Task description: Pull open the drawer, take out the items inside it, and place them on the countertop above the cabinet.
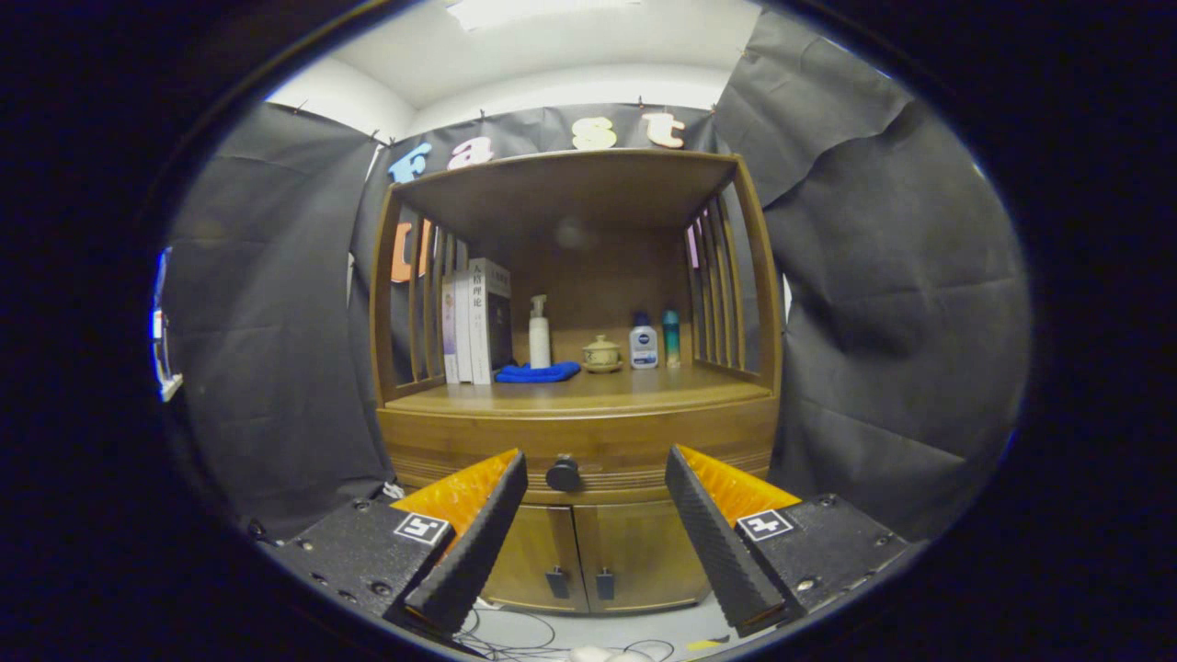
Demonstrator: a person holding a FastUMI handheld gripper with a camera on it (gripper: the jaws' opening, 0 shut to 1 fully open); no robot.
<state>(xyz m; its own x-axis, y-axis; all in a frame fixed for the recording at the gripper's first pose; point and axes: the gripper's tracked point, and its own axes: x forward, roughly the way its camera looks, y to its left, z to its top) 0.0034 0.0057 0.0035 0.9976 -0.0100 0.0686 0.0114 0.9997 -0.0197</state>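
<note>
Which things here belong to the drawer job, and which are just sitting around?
Job:
- drawer, shut
- drawer knob, just beyond the open fingers
- gripper
- countertop

Lying about:
- books
- pump bottle
- blue cloth
- lidded cup
- white bottle
- teal bottle
- lower doors
- cables on the floor
</note>
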